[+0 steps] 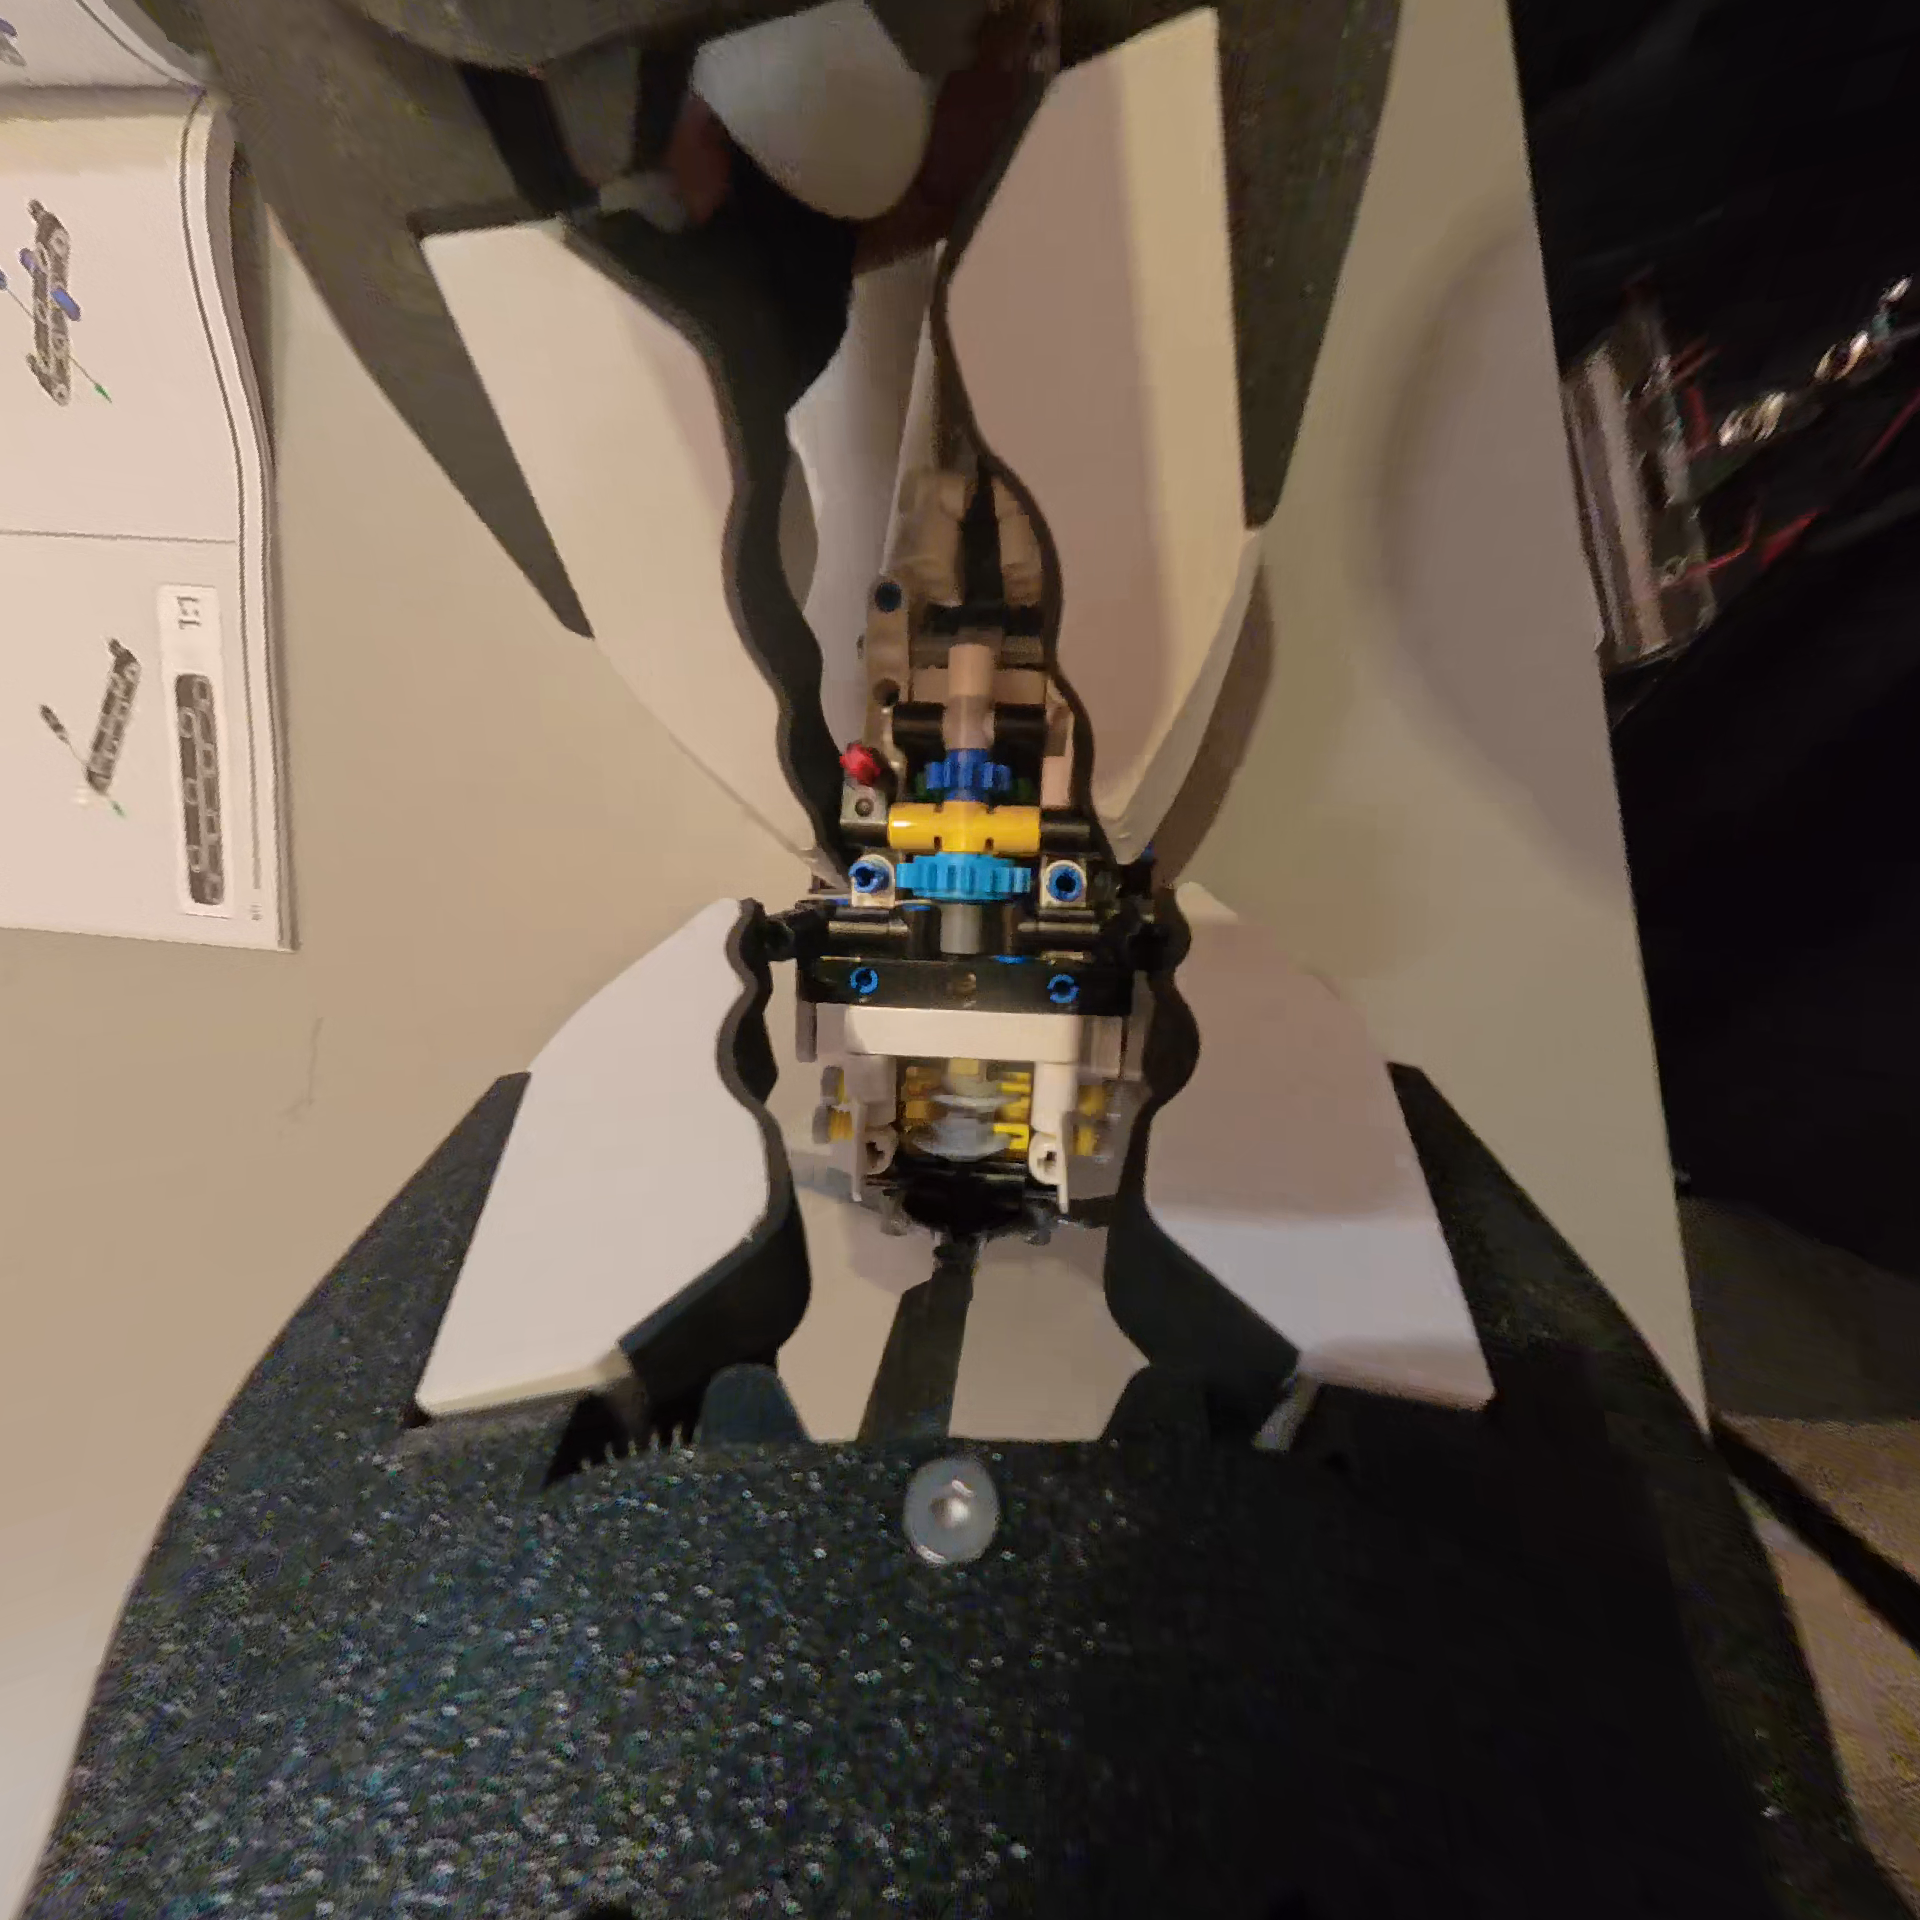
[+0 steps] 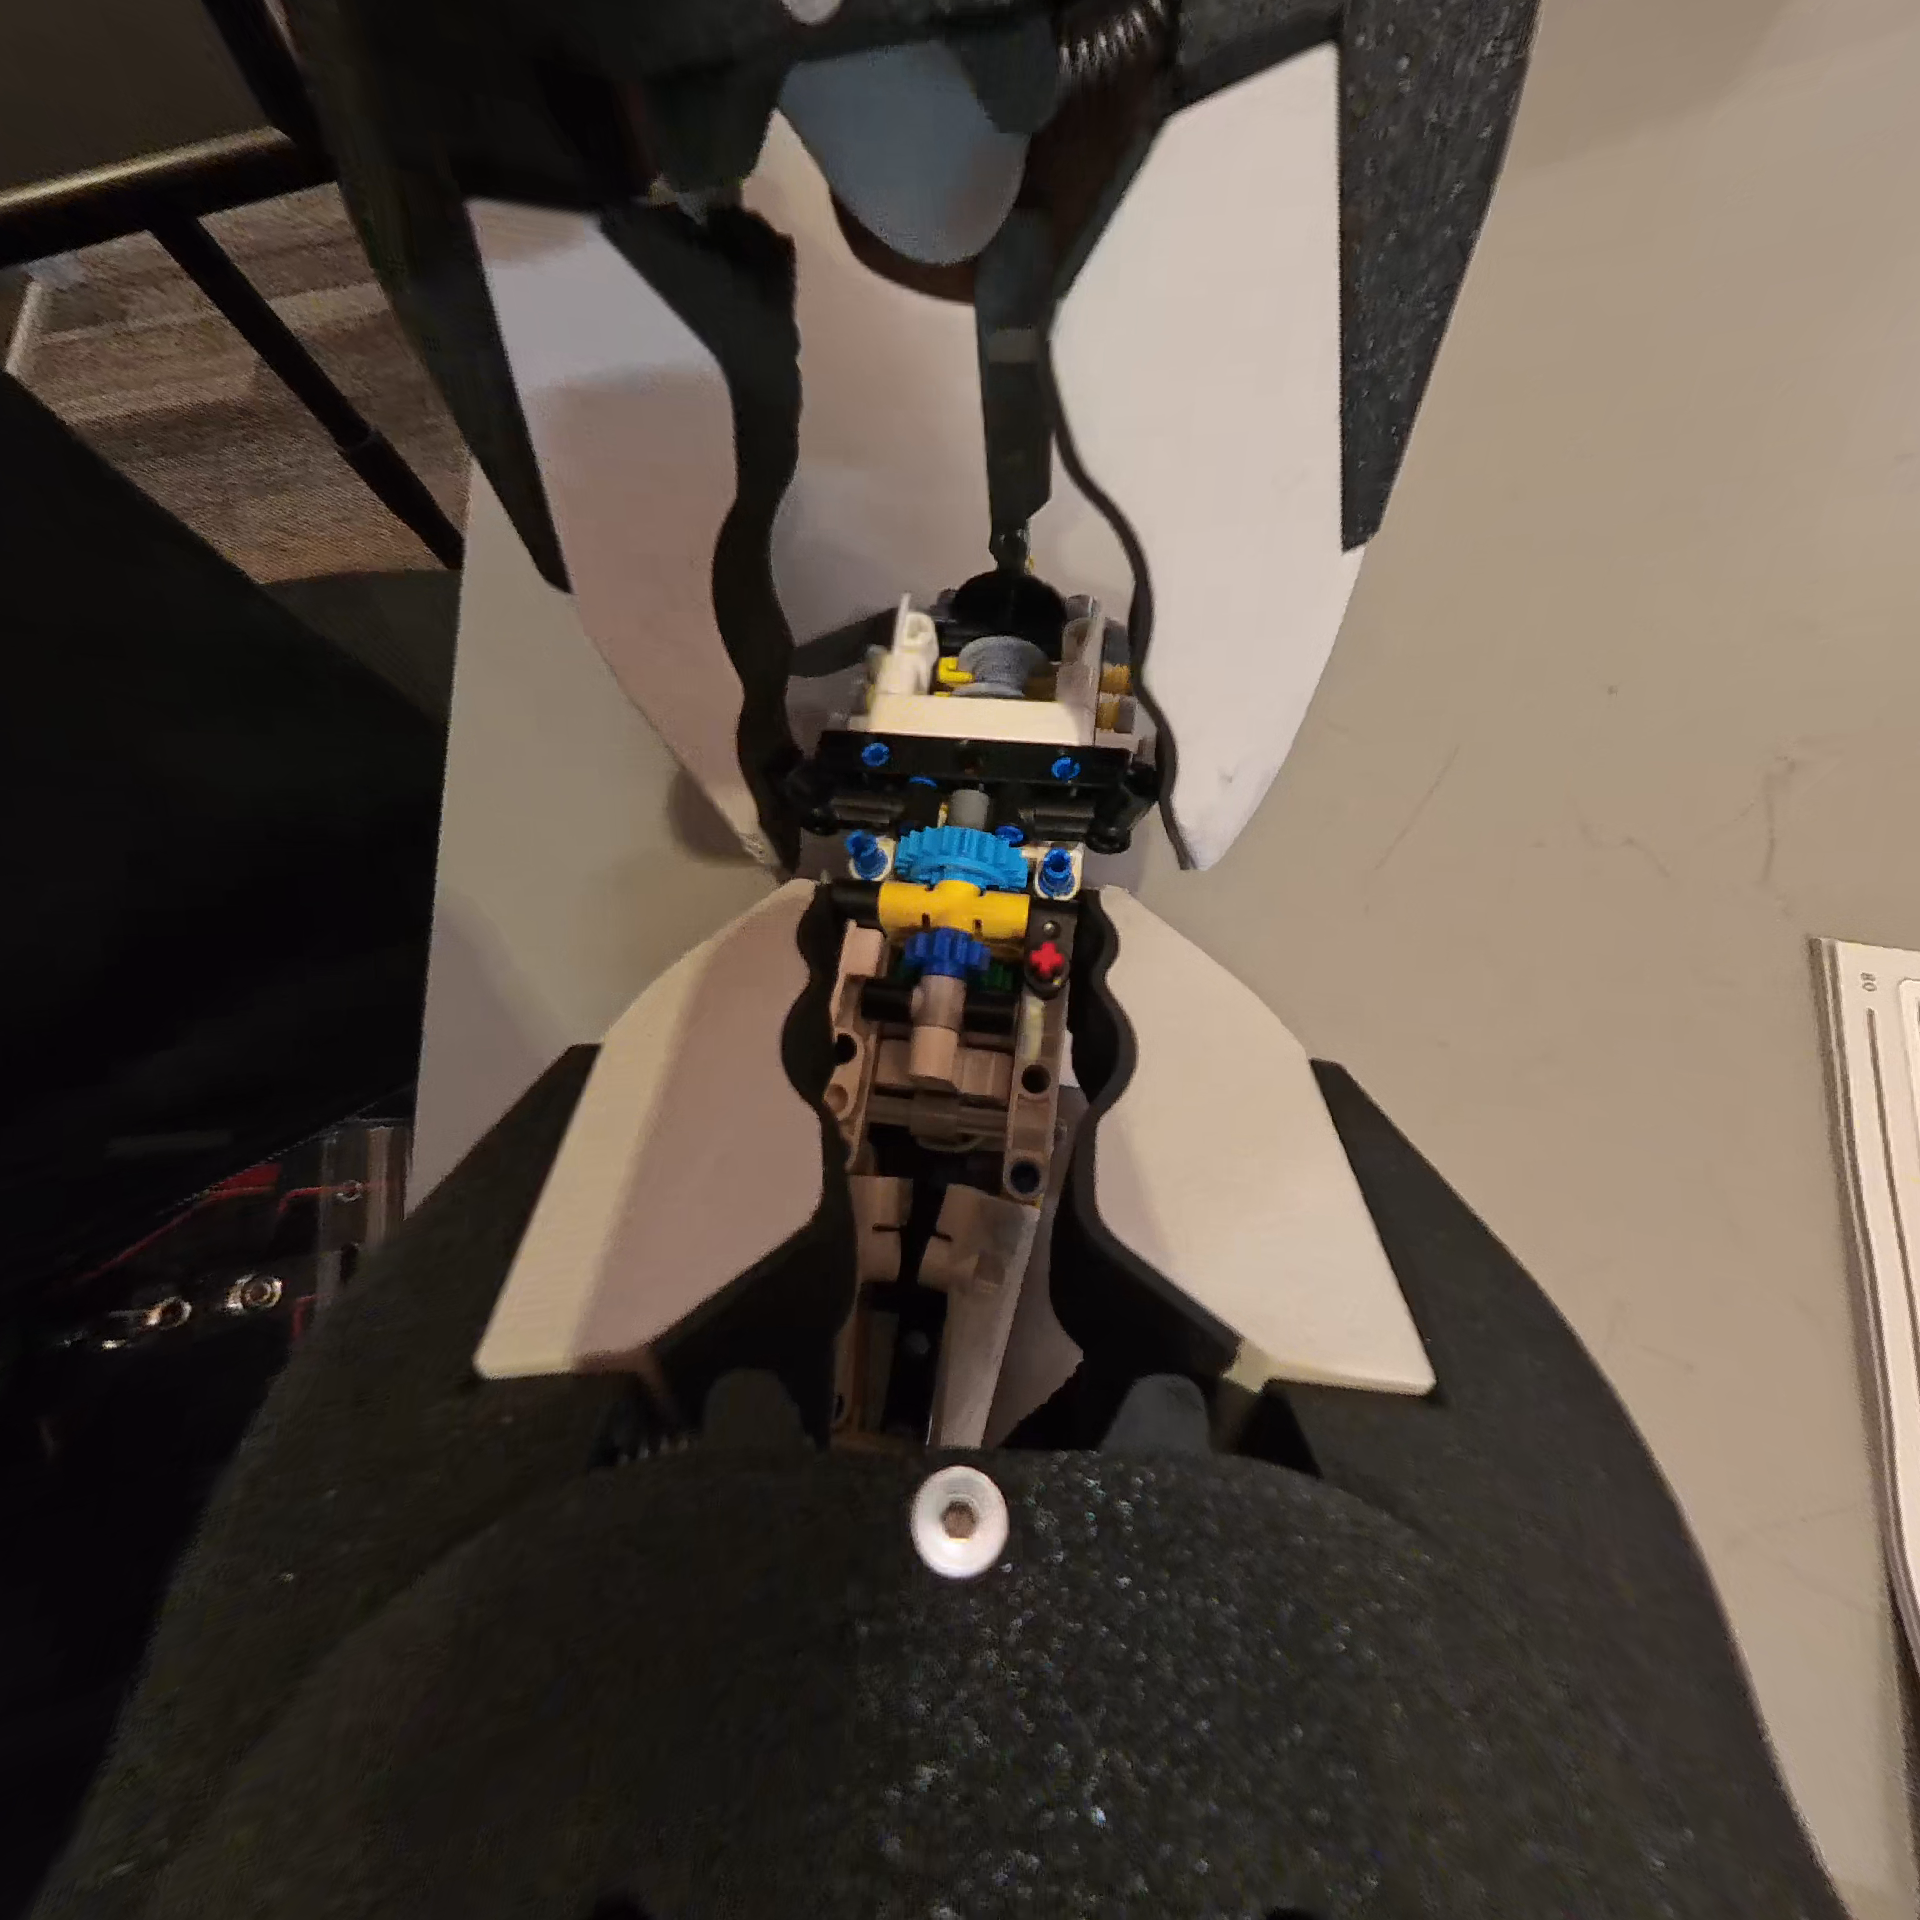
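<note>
The worktop (image 1: pixel 436 1039), pale and smooth, is carrying an open instruction booklet (image 1: pixel 114 623) out at nine o'clock in the left wrist view, and the same booklet is showing as a stack of page edges at three o'clock in the right wrist view. Over the middle of the worktop the two grippers are meeting nose to nose, and a brick-built gear model (image 1: pixel 961 935) is hanging between them, shared by both. The left gripper (image 1: pixel 961 1039) is clenching its jaws on the model's wide black-and-white end, with the wavy dark pads (image 1: pixel 753 1049) pressing on both flanks. The right gripper (image 2: pixel 951 1039) is clenching its jaws on the narrower tan end, pads snug against the beams there. As a judgement, the work is sitting in a two-handed holding stage, so any next move is calling for both grips to stay firm and square while the joint at the centre takes the strain. The model itself is looking part-built: a black cross beam with blue pins, then a light blue gear (image 2: pixel 961 852), a yellow connector (image 2: pixel 951 906), a dark blue gear (image 2: pixel 935 951) and a small red piece (image 2: pixel 1047 961) on one side.
</note>
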{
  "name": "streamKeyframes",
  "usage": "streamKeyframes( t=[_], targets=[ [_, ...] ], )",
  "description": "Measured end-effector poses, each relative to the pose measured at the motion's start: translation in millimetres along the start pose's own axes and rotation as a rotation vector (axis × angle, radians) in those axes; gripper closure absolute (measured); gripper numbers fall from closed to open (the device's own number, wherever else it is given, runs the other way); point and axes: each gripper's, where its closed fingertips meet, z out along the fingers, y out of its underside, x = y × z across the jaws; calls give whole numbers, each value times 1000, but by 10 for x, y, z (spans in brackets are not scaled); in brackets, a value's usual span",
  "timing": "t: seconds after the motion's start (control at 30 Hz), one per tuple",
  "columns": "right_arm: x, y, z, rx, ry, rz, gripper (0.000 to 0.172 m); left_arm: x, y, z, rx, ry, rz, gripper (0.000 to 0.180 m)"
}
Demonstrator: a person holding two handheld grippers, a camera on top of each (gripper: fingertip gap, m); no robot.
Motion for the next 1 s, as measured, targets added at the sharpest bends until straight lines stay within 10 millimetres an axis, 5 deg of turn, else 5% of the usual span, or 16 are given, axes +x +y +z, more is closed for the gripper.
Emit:
streamKeyframes(
  t=[0.57,1.0],
  targets=[
    [8,-54,7,34,31,-23,127,-28,17,-80,-32,-118,68,109],
    [-70,-21,45,-8,-43,15,128,153,153,8,-53,72,-3,102]
  ],
)
